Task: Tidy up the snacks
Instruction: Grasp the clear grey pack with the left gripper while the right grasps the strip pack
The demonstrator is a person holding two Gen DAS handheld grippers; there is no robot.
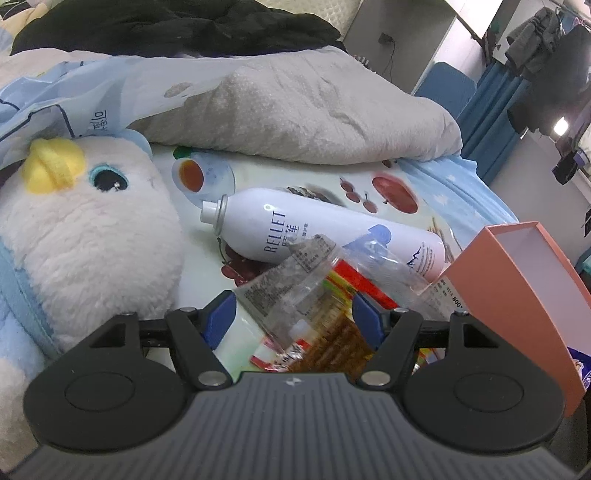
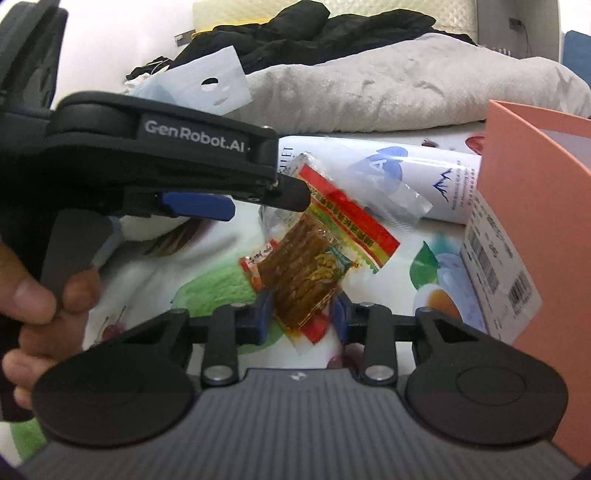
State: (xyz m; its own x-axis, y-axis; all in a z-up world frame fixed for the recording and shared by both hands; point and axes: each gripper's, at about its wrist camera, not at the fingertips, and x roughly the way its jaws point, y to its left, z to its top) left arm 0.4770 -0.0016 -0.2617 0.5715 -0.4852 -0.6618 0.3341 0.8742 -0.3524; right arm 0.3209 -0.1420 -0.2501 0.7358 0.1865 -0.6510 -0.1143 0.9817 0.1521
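A clear snack packet (image 1: pixel 325 317) with red, yellow and green print and brown strips inside lies between my two grippers on the fruit-print cloth. In the left wrist view my left gripper (image 1: pixel 291 314) stands open, its blue pads wide on either side of the packet. In the right wrist view my right gripper (image 2: pixel 302 314) has its pads around the packet's near end (image 2: pixel 306 280), which looks pinched. The left gripper's body (image 2: pixel 166 162) reaches in from the left over the packet's far end. A salmon-pink open box (image 1: pixel 524 295) stands at the right, also showing in the right wrist view (image 2: pixel 546 206).
A white RELLET spray can (image 1: pixel 317 229) lies behind the packet. A white plush bird (image 1: pixel 85 236) sits at the left. A grey blanket (image 1: pixel 314 110) and black clothes (image 1: pixel 166 26) lie behind. A labelled white carton (image 2: pixel 498 266) leans on the box.
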